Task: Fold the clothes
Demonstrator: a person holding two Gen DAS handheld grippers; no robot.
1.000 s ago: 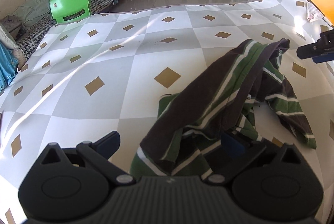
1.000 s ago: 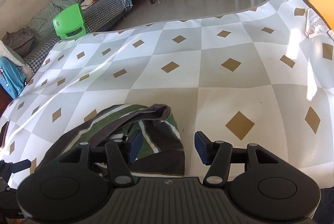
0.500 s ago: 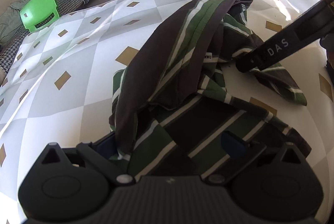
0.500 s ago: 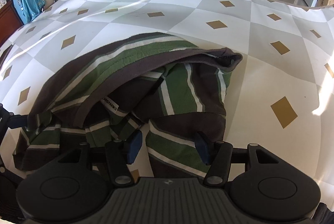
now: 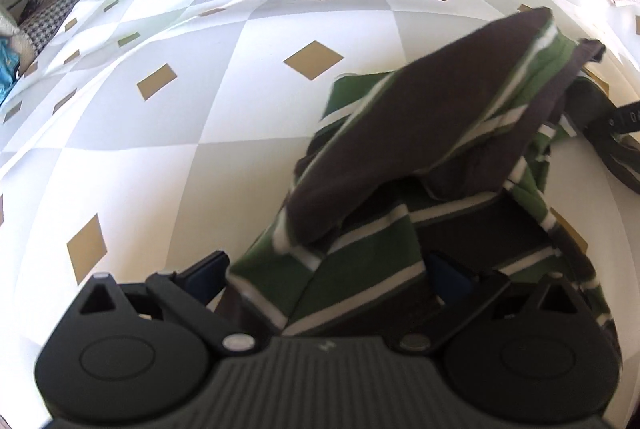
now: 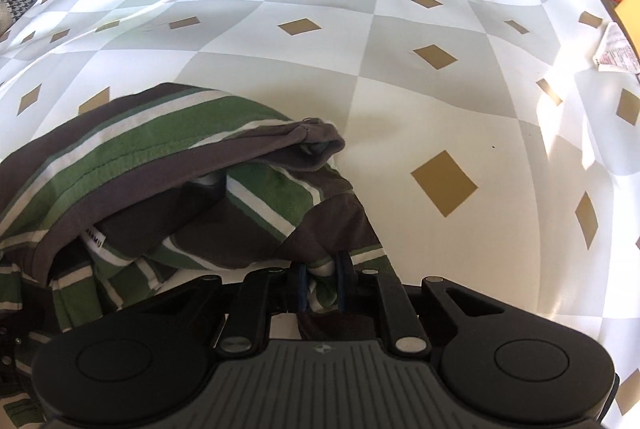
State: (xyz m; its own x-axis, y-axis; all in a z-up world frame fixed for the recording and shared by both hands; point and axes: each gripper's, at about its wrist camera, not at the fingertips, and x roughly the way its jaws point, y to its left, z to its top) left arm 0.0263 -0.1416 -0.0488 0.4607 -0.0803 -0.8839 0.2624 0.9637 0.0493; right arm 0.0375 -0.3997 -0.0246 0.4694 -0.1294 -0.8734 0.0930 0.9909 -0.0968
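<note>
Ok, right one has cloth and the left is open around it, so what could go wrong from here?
1. The right gripper pinches only a small bunch near the shirt edge; a pull could slip it free.
2. The shirt is crumpled in layers, so the left gripper, fingers open, may shut on several layers, not one edge.
3. Both grips sit close together, so a lift may leave it bunched rather than spread.

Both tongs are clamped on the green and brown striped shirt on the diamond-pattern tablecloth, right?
Not quite. Only the right tongs are clamped on the green and brown striped shirt, as the right wrist view shows. In the left wrist view, the left tongs stand open with the fabric lying between them. The shirt does lie on the diamond-pattern tablecloth.
</note>
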